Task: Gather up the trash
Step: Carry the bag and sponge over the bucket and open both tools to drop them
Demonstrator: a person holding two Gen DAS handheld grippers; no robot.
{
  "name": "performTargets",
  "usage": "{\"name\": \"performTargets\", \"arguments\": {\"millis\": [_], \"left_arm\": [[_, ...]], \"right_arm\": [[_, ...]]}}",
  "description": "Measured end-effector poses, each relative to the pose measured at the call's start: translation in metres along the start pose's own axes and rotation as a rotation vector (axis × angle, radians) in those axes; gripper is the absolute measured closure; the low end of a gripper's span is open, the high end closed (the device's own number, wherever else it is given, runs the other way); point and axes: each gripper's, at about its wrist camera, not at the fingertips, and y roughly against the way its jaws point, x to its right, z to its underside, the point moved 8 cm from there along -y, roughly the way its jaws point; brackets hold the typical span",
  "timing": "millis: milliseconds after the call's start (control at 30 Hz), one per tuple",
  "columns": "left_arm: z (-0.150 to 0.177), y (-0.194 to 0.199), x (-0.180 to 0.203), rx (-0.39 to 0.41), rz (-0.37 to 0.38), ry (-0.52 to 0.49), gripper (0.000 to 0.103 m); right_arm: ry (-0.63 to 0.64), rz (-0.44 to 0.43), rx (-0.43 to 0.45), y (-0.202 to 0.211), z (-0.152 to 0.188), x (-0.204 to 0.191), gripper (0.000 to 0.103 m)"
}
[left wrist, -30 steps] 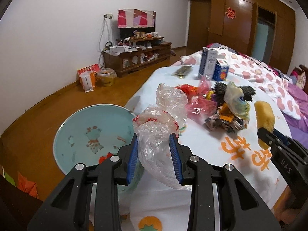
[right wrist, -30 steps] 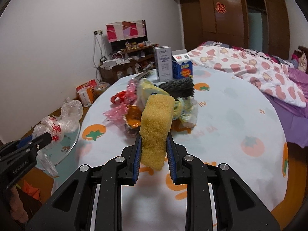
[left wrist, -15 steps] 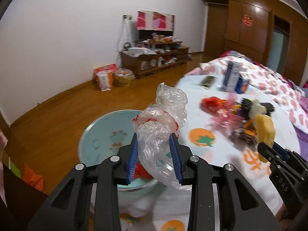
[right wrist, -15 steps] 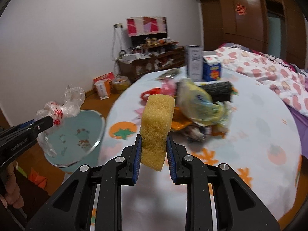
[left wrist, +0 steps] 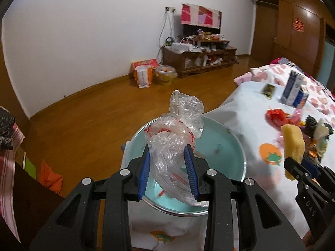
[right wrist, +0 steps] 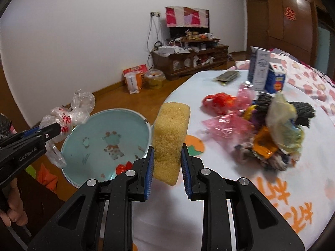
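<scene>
A: How are the two grippers posed?
B: Both tilt downward. The left gripper [left wrist: 167, 167] is clamped on a crinkled clear plastic bag [left wrist: 175, 138] with red print, held above the round pale-blue basin [left wrist: 230, 146]. The right gripper [right wrist: 166, 167] pinches a porous yellow sponge [right wrist: 170, 136], upright, near the basin's rim.

A: And the remaining trash?
B: A heap of glossy wrappers [right wrist: 268, 129] lies on the white, orange-printed tablecloth [right wrist: 272, 188], beside two upright cartons [right wrist: 266, 71].
</scene>
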Motion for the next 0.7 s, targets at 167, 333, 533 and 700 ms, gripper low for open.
{"name": "performTargets", "arguments": {"millis": [167, 333, 533, 700], "left_arm": [[0.002, -0.007, -0.008, -0.013, -0.031, -0.001, 0.071], [0.006, -0.021, -0.011, -0.050, -0.042, -0.001, 0.071], [0.012, -0.029, -0.013, -0.077, -0.047, -0.002, 0.070], [0.014, -0.032, -0.015, -0.089, -0.060, -0.001, 0.070]], "right_arm": [[0.048, -0.018, -0.038, -0.020, -0.001, -0.022, 0.078], [0.082, -0.032, -0.075, -0.039, -0.002, -0.040, 0.077], [0.097, -0.045, -0.118, -0.056, 0.002, -0.051, 0.077], [0.088, -0.061, -0.149, -0.065, 0.006, -0.053, 0.074]]}}
